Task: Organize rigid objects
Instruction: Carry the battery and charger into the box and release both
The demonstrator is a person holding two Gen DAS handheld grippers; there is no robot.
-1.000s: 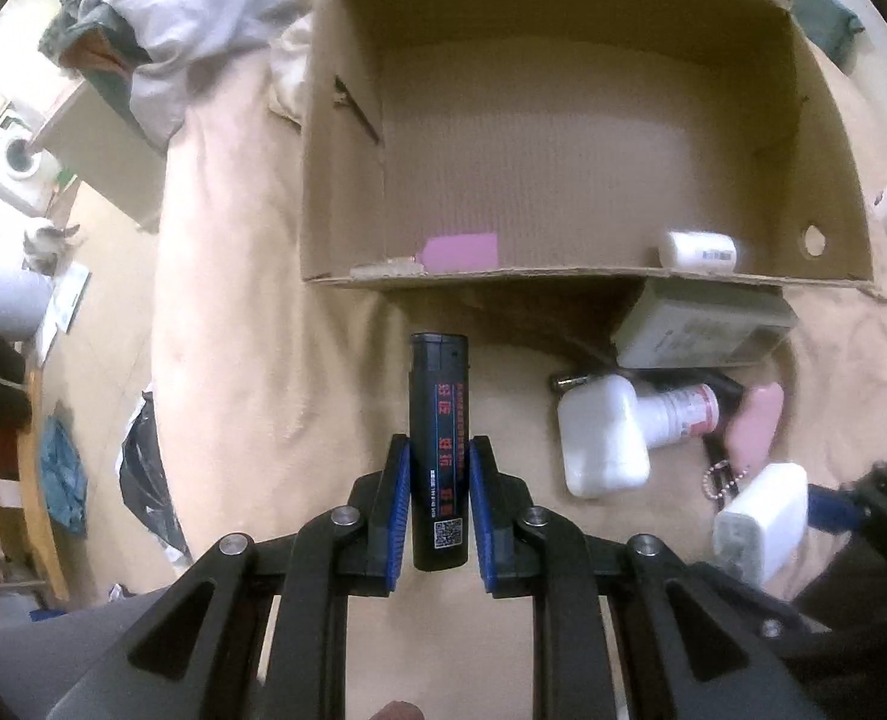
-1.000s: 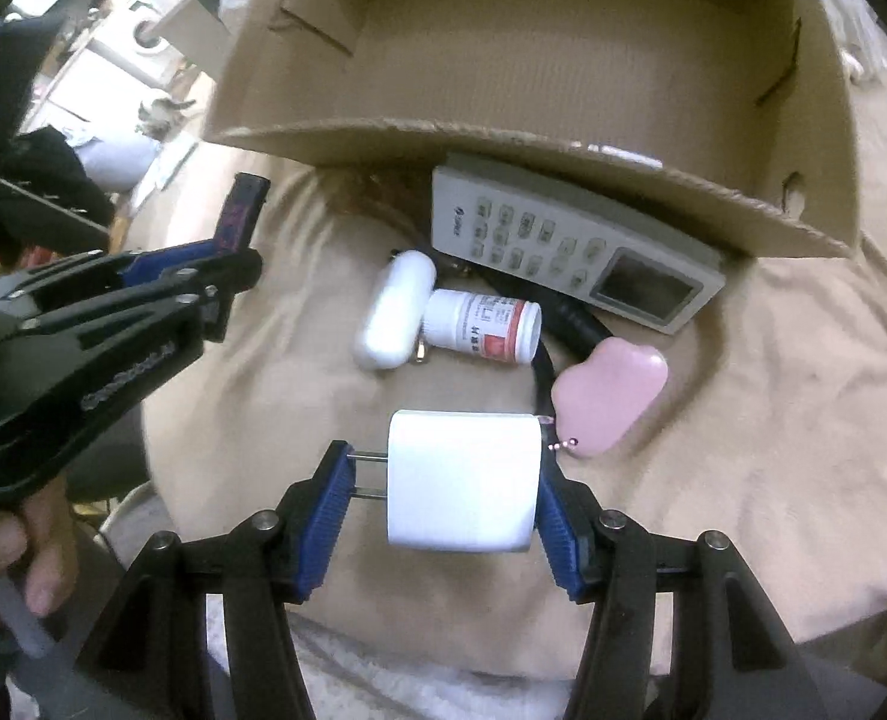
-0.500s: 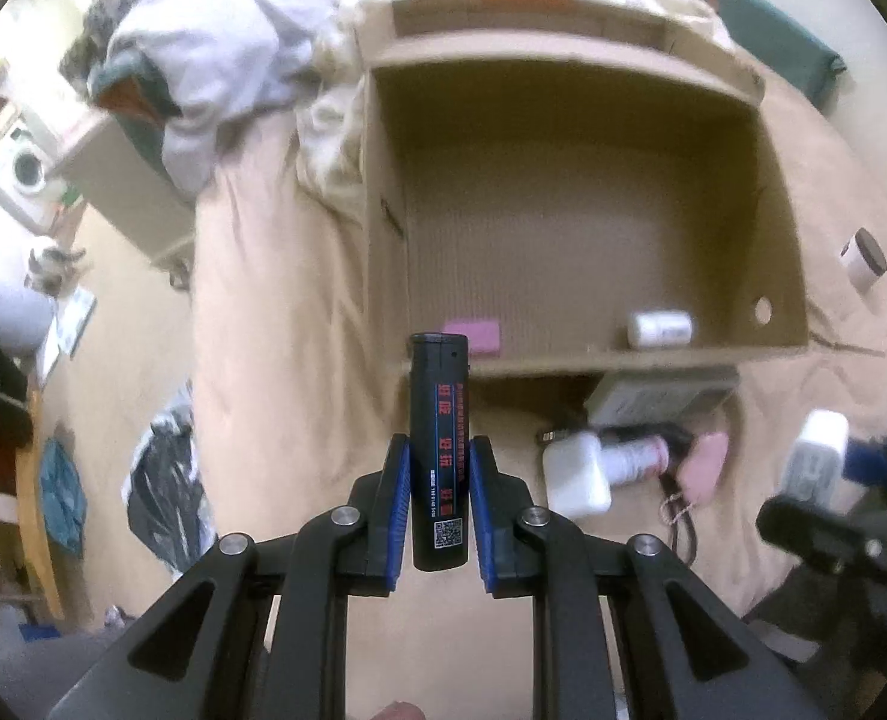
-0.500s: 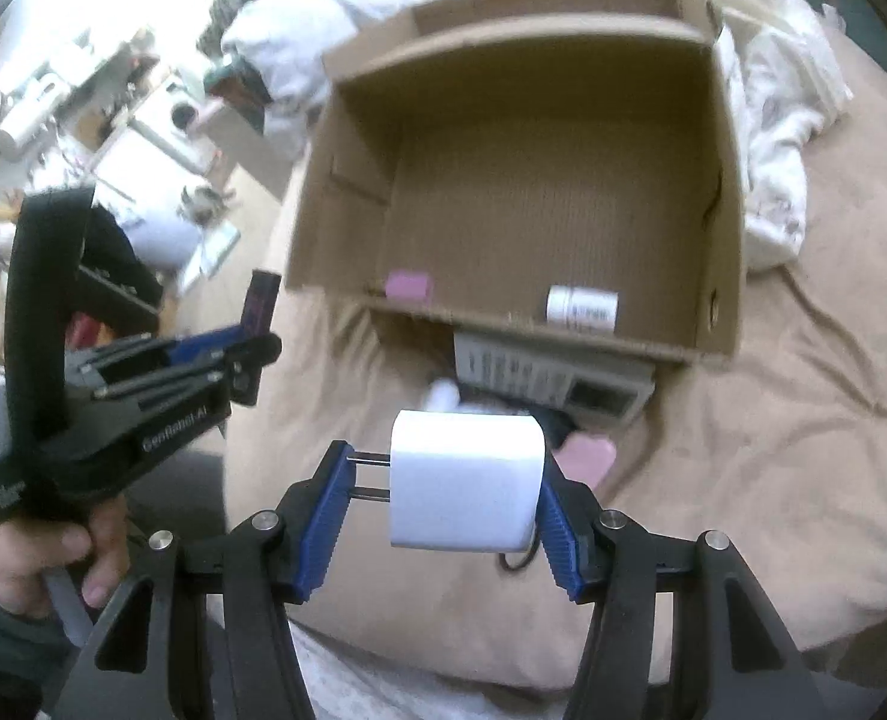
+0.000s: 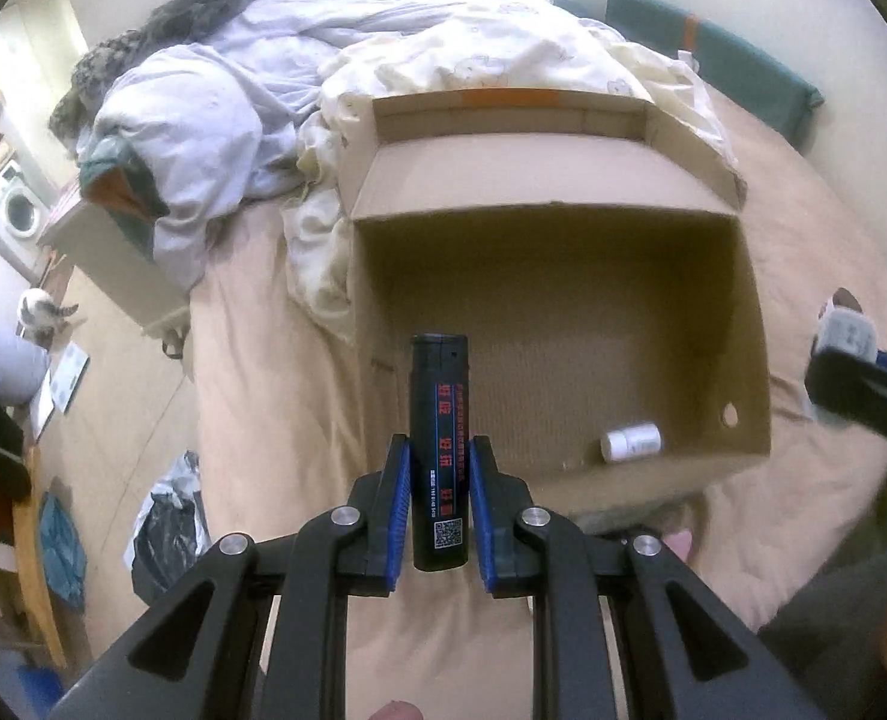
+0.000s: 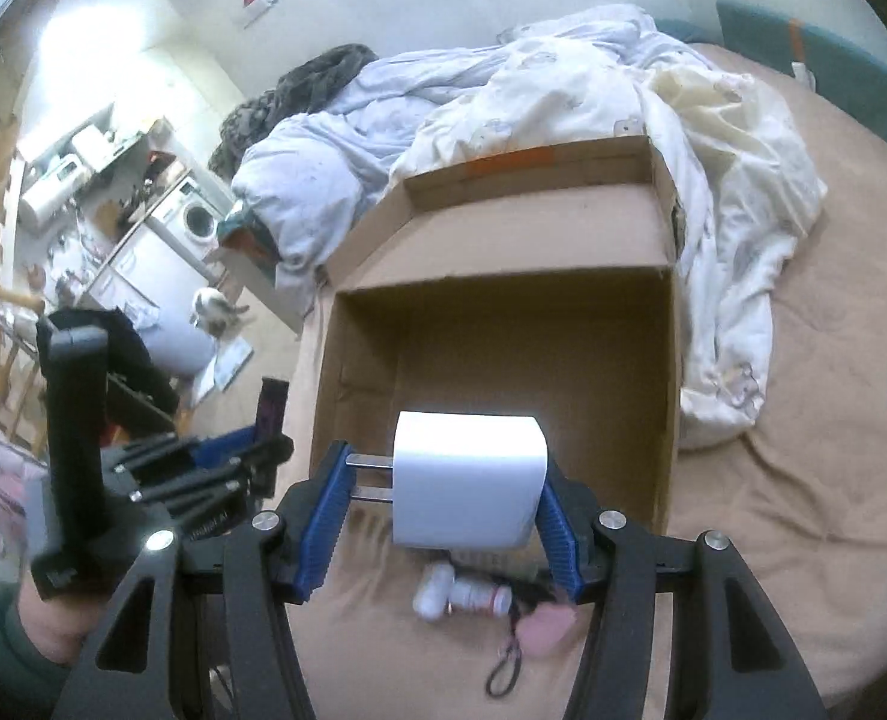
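Both loaded, both held above the near edge of the cardboard box (image 5: 557, 276) on the bed (image 5: 263, 372). Left hand-held gripper (image 5: 440, 489) was clamped narrow on the lower part of a black lighter (image 5: 440, 420), most of its length sticking out past the blue pads (image 5: 400, 495) toward the box's front-left corner. Right hand-held gripper (image 6: 443, 495) was closed wide on a white charger (image 6: 469, 477), but the left pad bore on the two metal prongs (image 6: 371, 476), not the body. That was the weak grip: thin hard pins on a ribbed pad, so the charger could pivot or slip out early and land short, on the pile of leftovers just outside the front wall, a white-capped bottle (image 6: 473, 597) and a pink item (image 6: 548, 630). The lighter risk was leverage: long overhang, small clamped area, so a bump on the box rim could twist it loose and send it off to the bed or the floor beyond the left edge. The two grippers sat close side by side, so a simultaneous drop risked a collision. The box held one small white bottle (image 5: 631, 441) by the front-right; a hard drop could knock it around. Soft mattress meant the box could shift if leaned on.
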